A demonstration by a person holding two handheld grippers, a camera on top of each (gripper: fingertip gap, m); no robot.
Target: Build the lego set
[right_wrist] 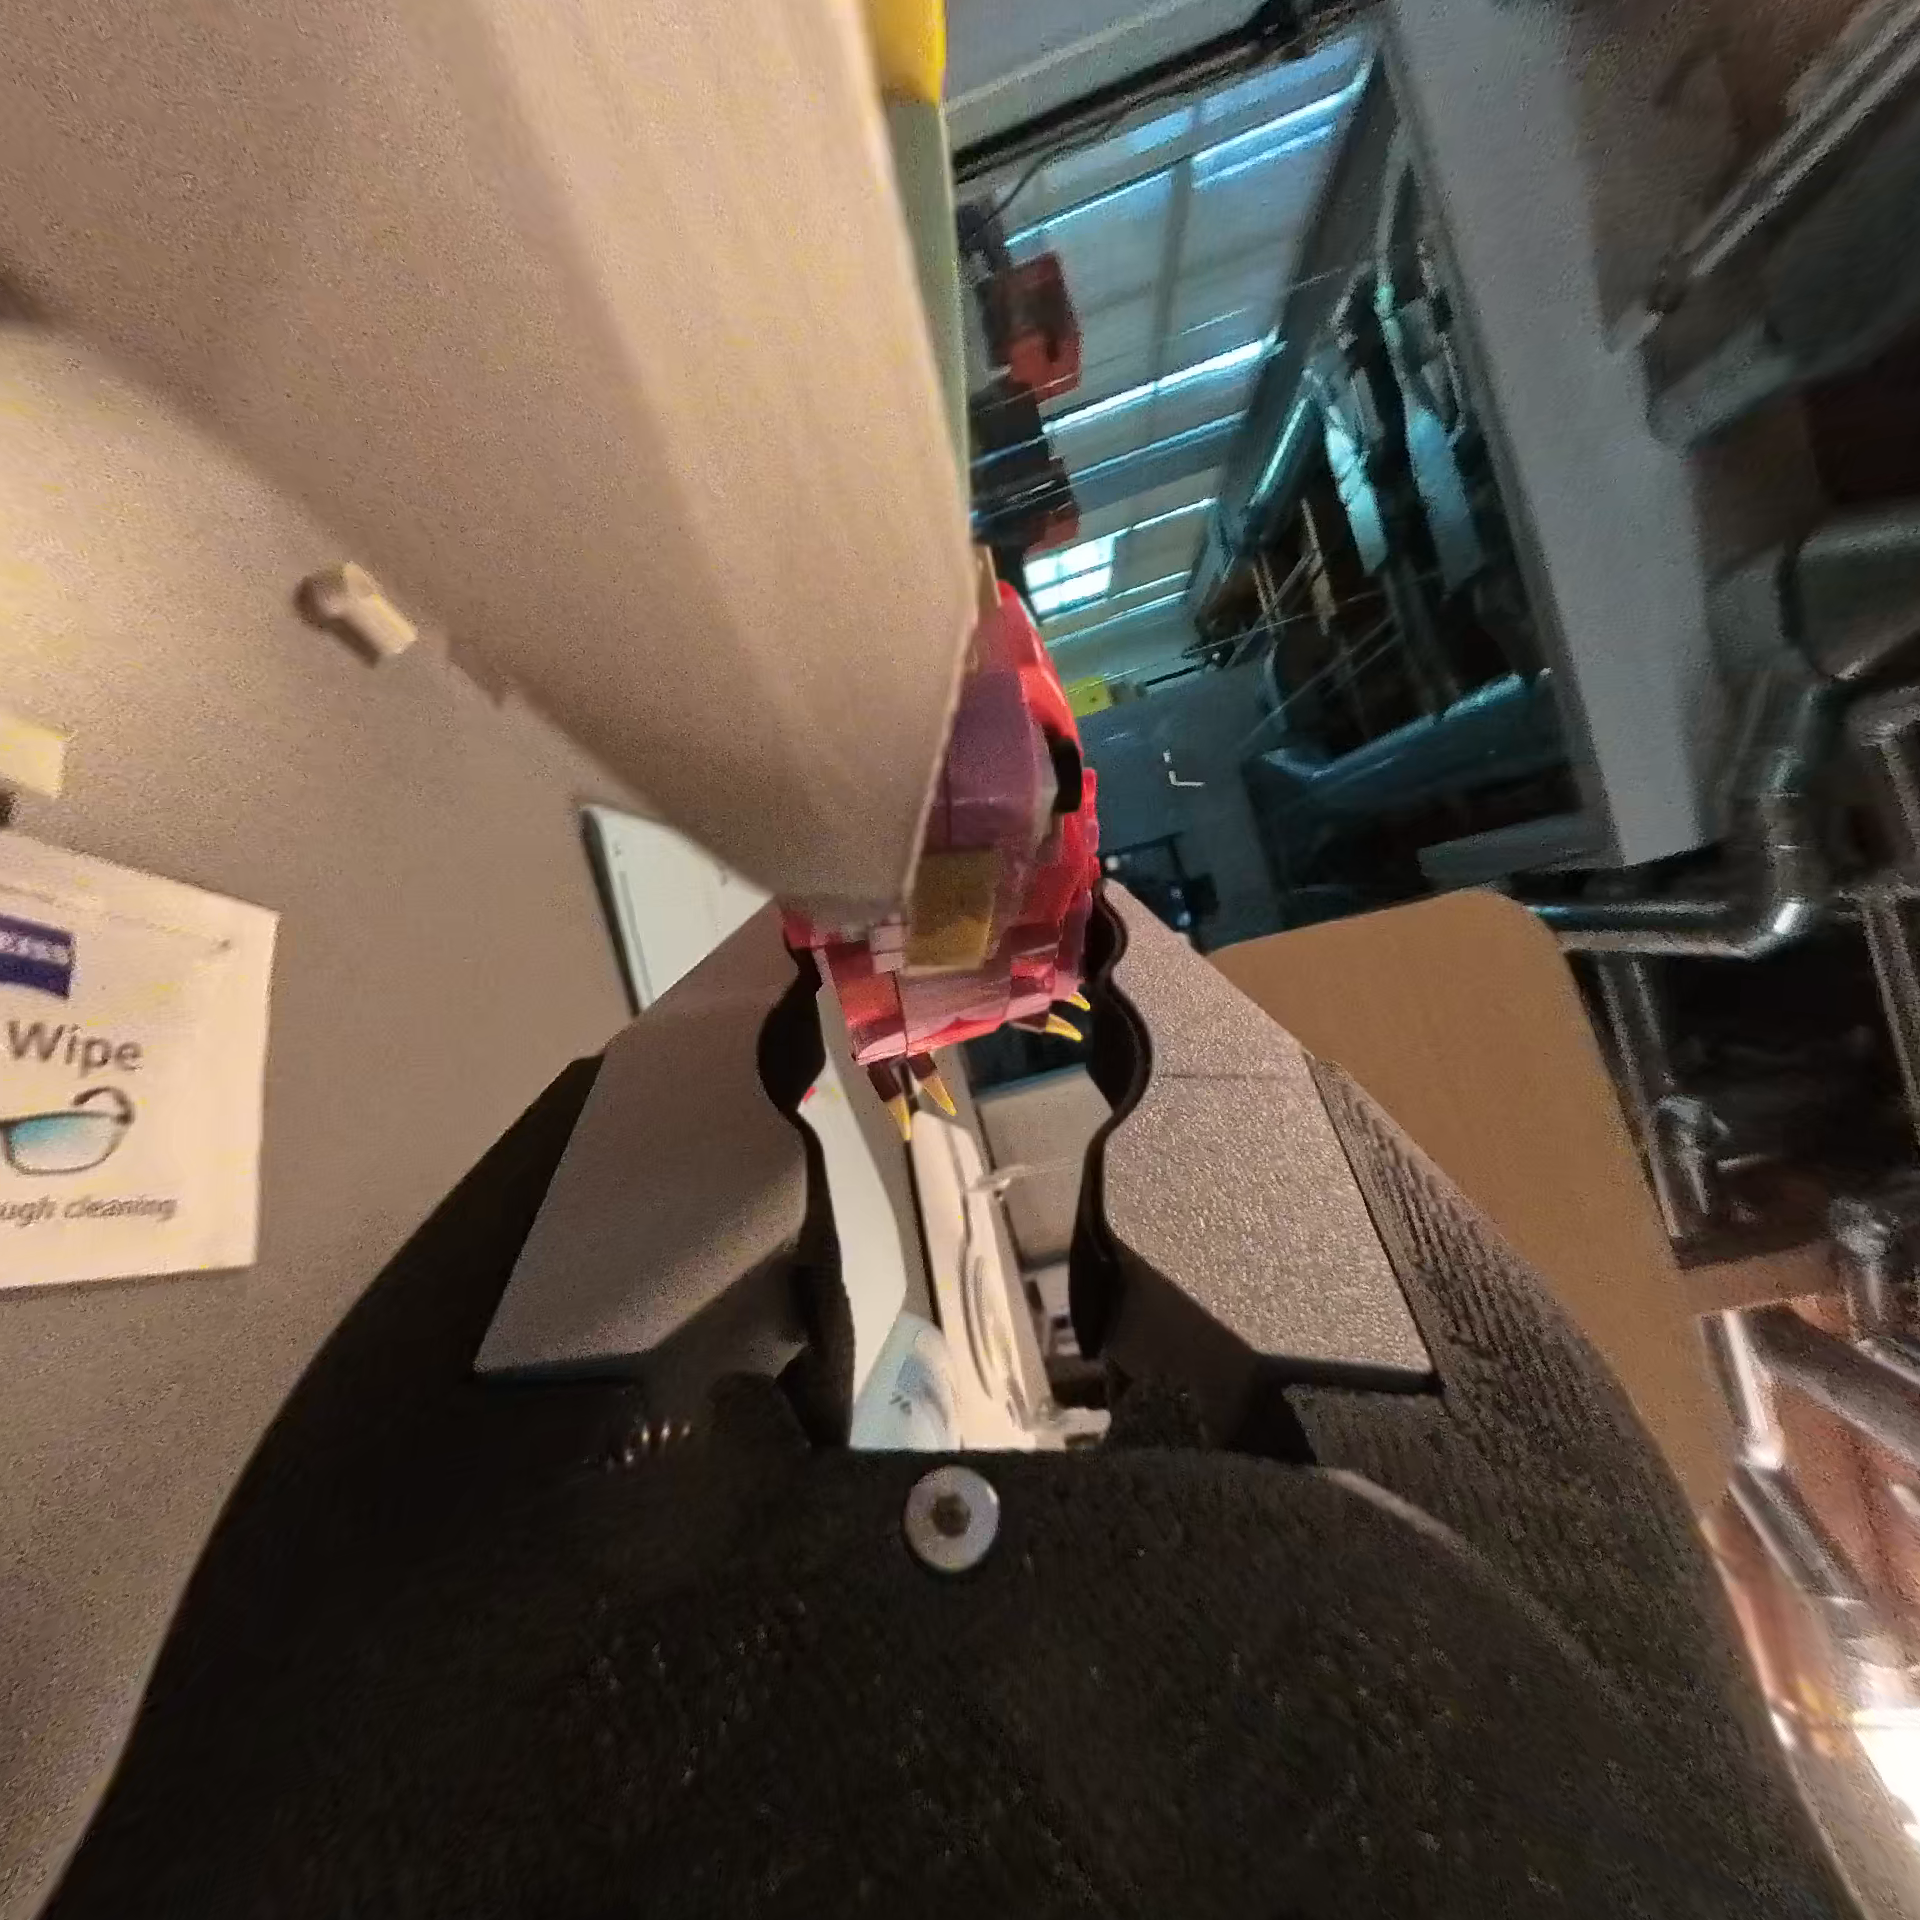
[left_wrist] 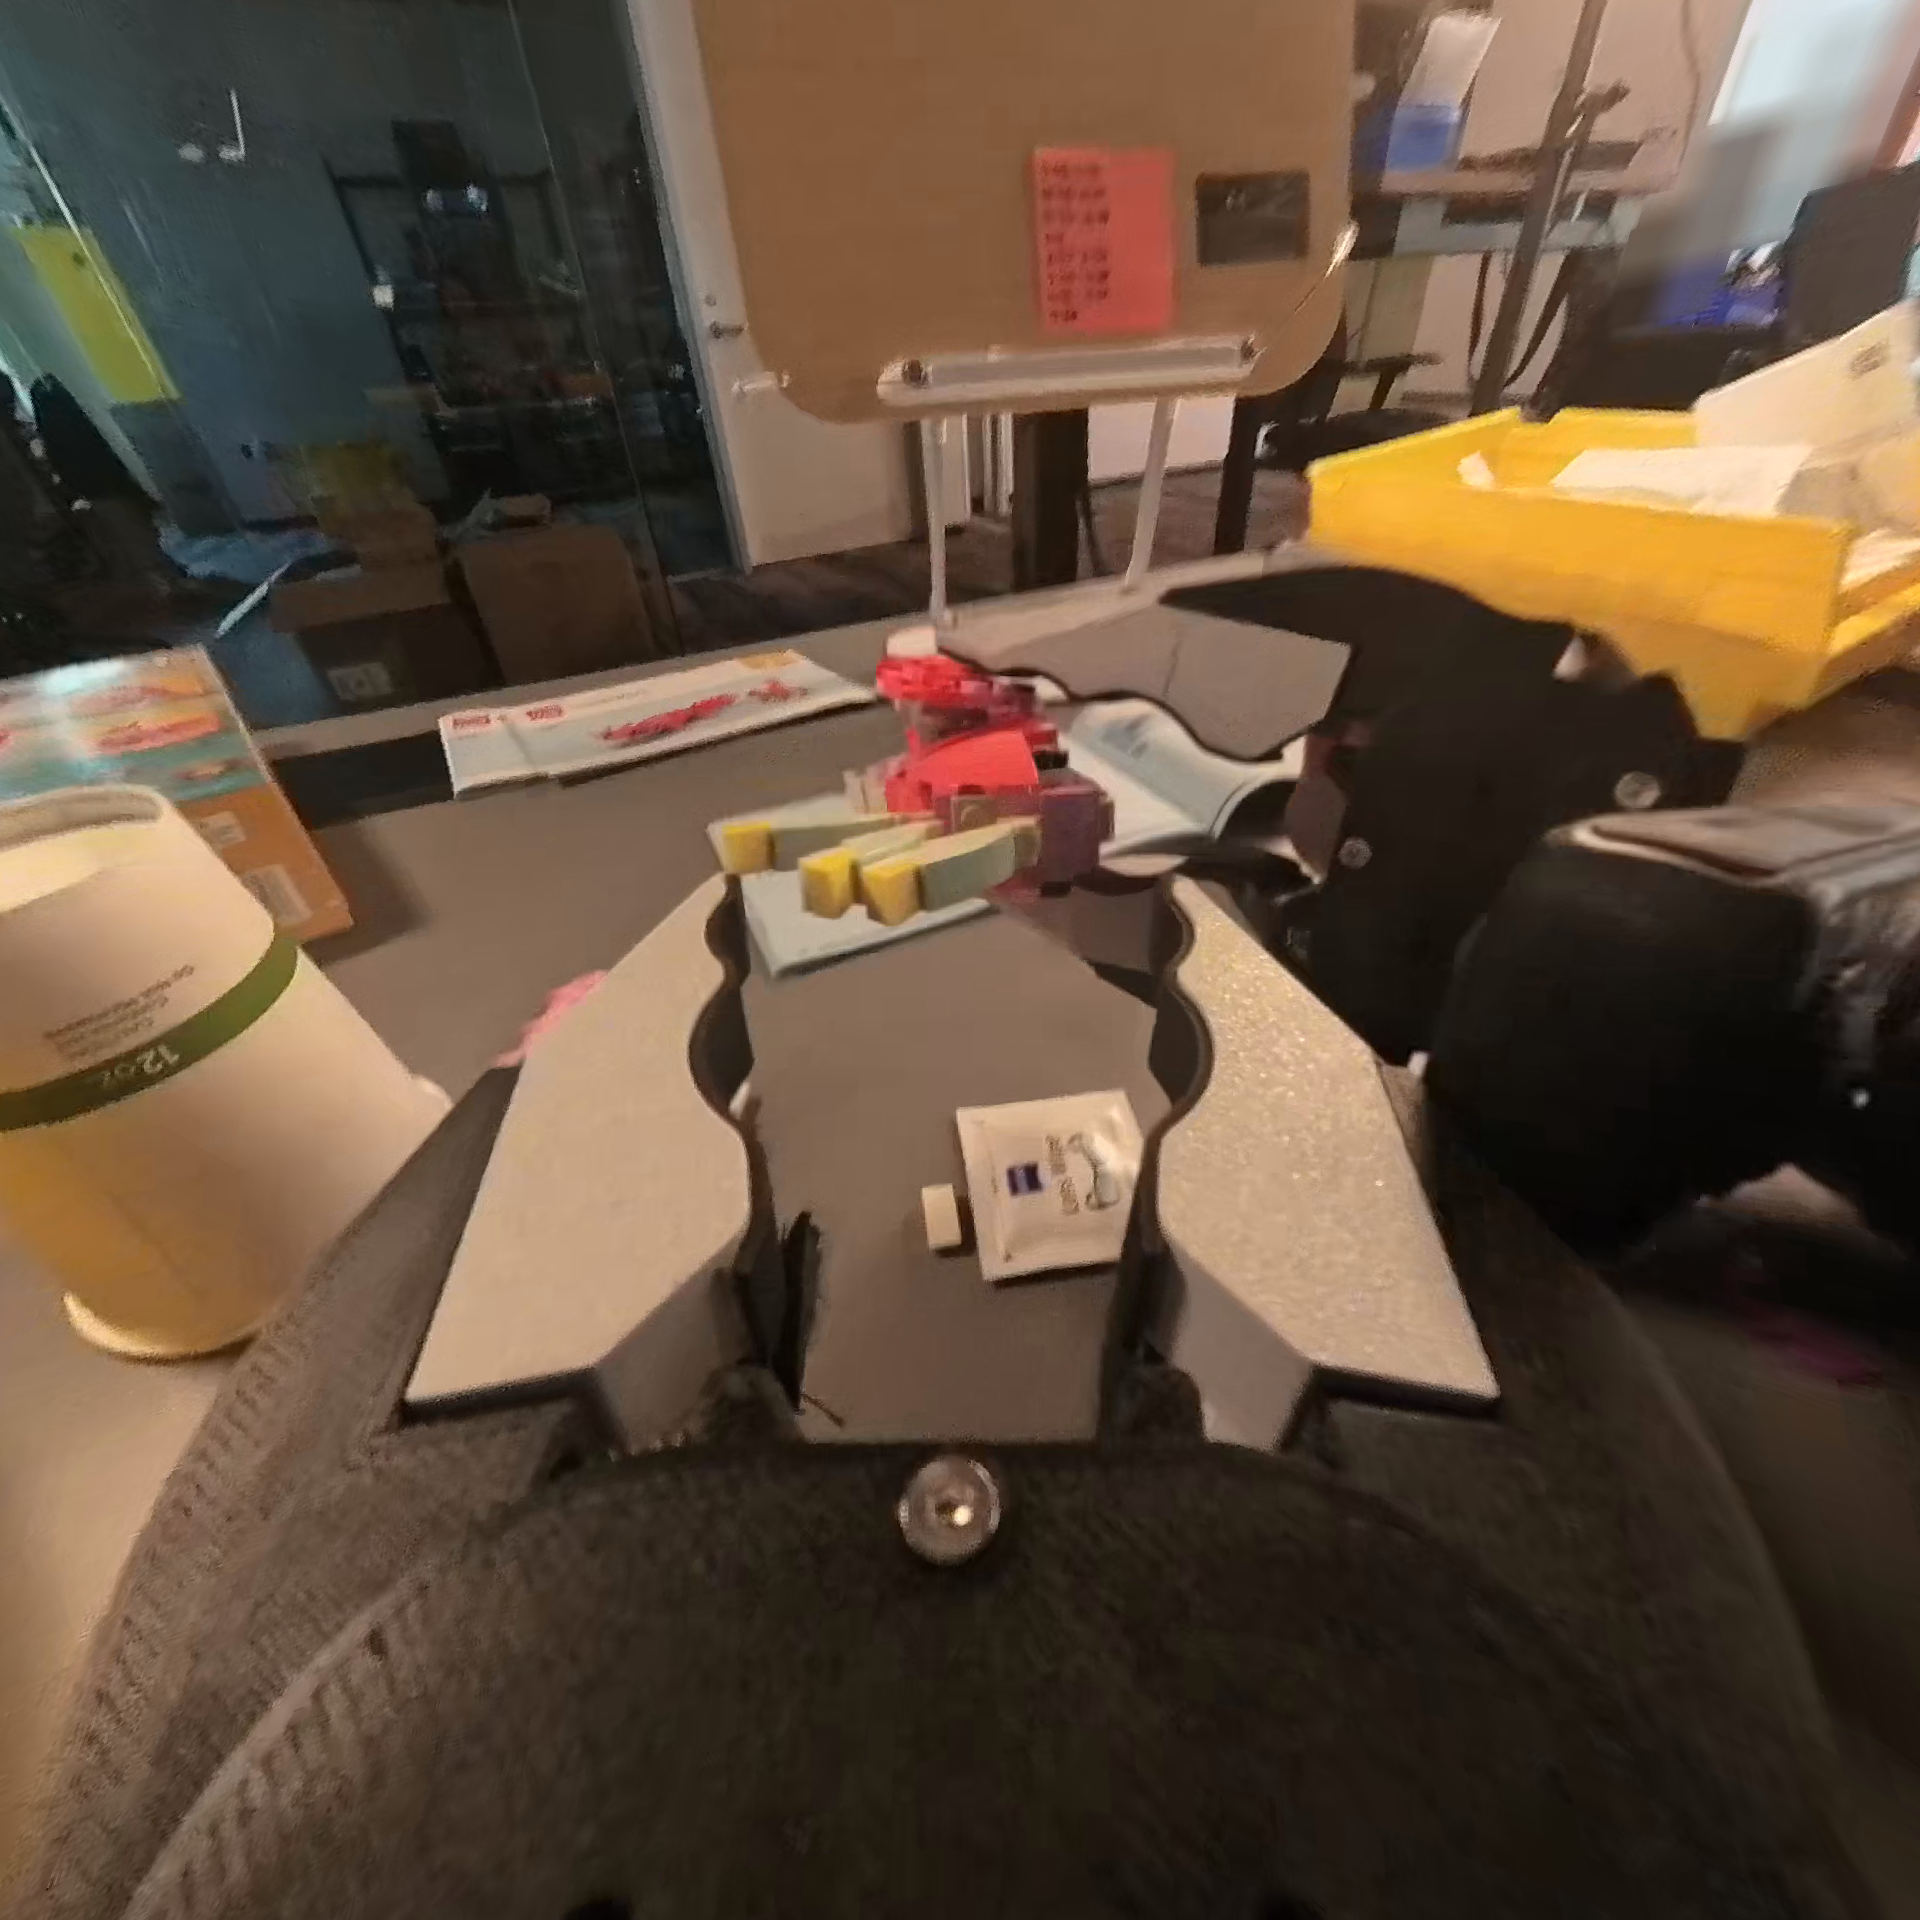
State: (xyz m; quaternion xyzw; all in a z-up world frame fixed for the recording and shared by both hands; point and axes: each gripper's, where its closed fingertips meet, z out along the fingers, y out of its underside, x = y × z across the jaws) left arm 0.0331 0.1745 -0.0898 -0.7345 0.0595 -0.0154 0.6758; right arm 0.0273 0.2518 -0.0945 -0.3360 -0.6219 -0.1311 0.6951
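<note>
The right gripper (right_wrist: pixel 951 997) was clamped on a red and purple brick-built creature (left_wrist: pixel 966 790), both pads pressing its body; pale wings with yellow tips fanned out from it. It hung above an open booklet (left_wrist: pixel 1174 774) lying on the grey counter (left_wrist: pixel 520 883), toward the far edge. The left gripper (left_wrist: pixel 951 914) stood wide open with nothing in its grasp, its fingertips just short of the wingtips. Between its fingers, on the counter, lay a white wipe sachet (left_wrist: pixel 1049 1184) and a small cream brick (left_wrist: pixel 940 1216). A paper cup (left_wrist: pixel 156 1070) stood near the left edge.
</note>
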